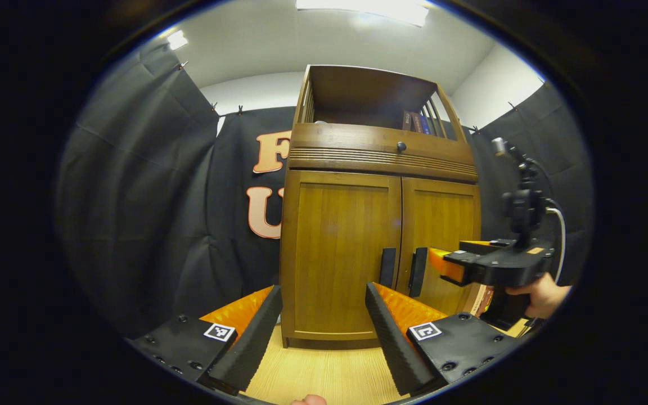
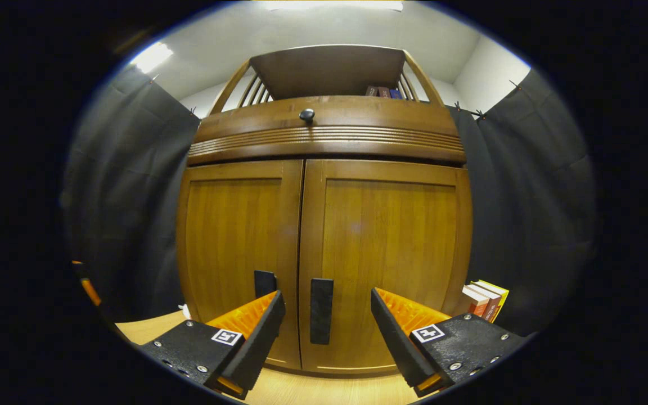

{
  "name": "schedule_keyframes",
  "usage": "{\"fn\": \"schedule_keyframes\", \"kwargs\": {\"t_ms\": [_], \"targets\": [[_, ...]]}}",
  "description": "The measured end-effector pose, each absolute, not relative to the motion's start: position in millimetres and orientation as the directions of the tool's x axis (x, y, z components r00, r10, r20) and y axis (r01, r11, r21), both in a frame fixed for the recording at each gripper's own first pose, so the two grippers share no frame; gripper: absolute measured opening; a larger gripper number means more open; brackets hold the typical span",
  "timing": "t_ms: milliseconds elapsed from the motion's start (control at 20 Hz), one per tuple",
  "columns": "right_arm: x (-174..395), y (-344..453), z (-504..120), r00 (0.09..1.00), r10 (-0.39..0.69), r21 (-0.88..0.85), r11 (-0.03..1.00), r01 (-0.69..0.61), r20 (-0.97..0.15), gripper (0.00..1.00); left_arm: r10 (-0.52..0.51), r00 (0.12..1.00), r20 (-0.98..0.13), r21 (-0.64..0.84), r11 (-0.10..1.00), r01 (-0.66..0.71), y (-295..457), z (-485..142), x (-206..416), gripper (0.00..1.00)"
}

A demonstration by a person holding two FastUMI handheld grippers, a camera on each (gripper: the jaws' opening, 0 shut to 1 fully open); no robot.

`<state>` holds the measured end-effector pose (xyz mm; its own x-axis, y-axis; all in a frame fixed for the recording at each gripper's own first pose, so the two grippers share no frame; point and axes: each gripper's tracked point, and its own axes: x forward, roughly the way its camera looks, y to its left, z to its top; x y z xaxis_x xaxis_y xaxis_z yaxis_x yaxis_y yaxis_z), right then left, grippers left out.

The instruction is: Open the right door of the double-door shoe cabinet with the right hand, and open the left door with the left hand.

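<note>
The brown wooden double-door shoe cabinet stands closed on the pale wooden surface. The right gripper, spread wide and empty, brackets the right door's upright dark handle. The left gripper, likewise wide and empty, hangs farther back from the left door's handle.

glossy smooth wood on the shoe cabinet, matt black handles, pale wood-grain floor
</note>
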<state>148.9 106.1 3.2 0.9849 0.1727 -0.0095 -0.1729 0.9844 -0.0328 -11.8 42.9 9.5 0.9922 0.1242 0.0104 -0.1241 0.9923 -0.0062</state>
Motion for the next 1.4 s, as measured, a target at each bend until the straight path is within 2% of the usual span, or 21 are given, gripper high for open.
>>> {"fn": "schedule_keyframes", "kwargs": {"t_ms": [100,150,250,400,500,550,600,700,750,900,950,1050,1100,1200,1250,1400], "targets": [[174.4,112.0,-21.2,0.982,0.179,-0.043,0.982,-0.182,-0.067,0.93,0.137,0.991,0.006,-0.006,0.991,-0.137,47.3,7.9,-16.2,0.94],[186.3,115.5,-30.3,0.979,0.18,-0.038,0.982,-0.184,-0.095,0.96,0.146,0.989,0.004,-0.004,0.989,-0.146,51.8,5.2,-22.6,0.94],[207.6,118.2,-45.8,0.978,0.161,-0.026,0.986,-0.166,-0.133,0.91,0.165,0.986,0.001,-0.006,0.986,-0.165,60.8,-0.4,-38.4,0.94],[228.5,122.7,-54.7,0.982,0.134,-0.022,0.99,-0.138,-0.135,0.86,0.175,0.984,0.001,0.0,0.984,-0.175,72.1,-3.1,-47.5,0.94],[237.0,124.5,-56.5,0.98,0.14,-0.014,0.99,-0.144,-0.14,0.82,0.188,0.982,0.001,0.01,0.982,-0.188,82.6,-4.7,-51.1,0.99],[239.7,127.0,-55.7,0.981,0.149,-0.008,0.989,-0.151,-0.126,0.81,0.194,0.981,-0.002,0.011,0.981,-0.194,86.0,-6.2,-52.3,0.96],[237.7,128.4,-56.2,0.981,0.157,-0.019,0.987,-0.16,-0.116,0.76,0.197,0.98,-0.006,0.008,0.98,-0.197,88.1,-8.3,-52.5,0.94],[237.7,132.8,-57.5,0.978,0.183,-0.034,0.982,-0.187,-0.1,0.63,0.196,0.98,-0.016,0.003,0.981,-0.196,89.7,-10.8,-51.4,0.97],[236.8,136.0,-60.3,0.975,0.193,-0.027,0.98,-0.197,-0.11,0.56,0.194,0.981,-0.02,0.004,0.981,-0.194,89.5,-12.0,-50.5,0.94],[234.6,136.1,-59.0,0.975,0.197,0.03,0.98,-0.195,-0.1,0.38,0.179,0.984,-0.012,0.015,0.984,-0.179,84.7,-7.3,-49.8,0.96],[233.9,138.0,-59.9,0.974,0.201,0.044,0.979,-0.197,-0.106,0.35,0.174,0.985,-0.01,0.019,0.985,-0.174,82.7,-6.3,-49.1,0.94],[234.1,135.4,-58.8,0.975,0.194,0.016,0.981,-0.194,-0.111,0.2,0.167,0.986,-0.009,0.027,0.986,-0.166,80.3,-6.5,-48.9,0.96],[232.6,134.3,-59.2,0.974,0.194,0.012,0.981,-0.194,-0.12,0.24,0.16,0.987,-0.008,0.029,0.987,-0.16,77.4,-5.0,-49.6,0.96],[221.5,133.7,-60.6,0.968,0.211,0.031,0.978,-0.208,-0.137,0.24,0.146,0.989,-0.006,0.032,0.989,-0.146,70.6,-3.5,-48.3,0.96],[210.3,130.7,-60.5,0.965,0.221,0.036,0.975,-0.218,-0.141,0.19,0.139,0.99,-0.006,0.032,0.99,-0.139,67.6,-3.4,-47.7,0.96],[170.3,113.4,-58.2,0.957,0.253,0.041,0.968,-0.249,-0.141,0.19,0.114,0.993,-0.013,0.024,0.993,-0.114,55.4,-7.9,-46.0,0.96]]}}
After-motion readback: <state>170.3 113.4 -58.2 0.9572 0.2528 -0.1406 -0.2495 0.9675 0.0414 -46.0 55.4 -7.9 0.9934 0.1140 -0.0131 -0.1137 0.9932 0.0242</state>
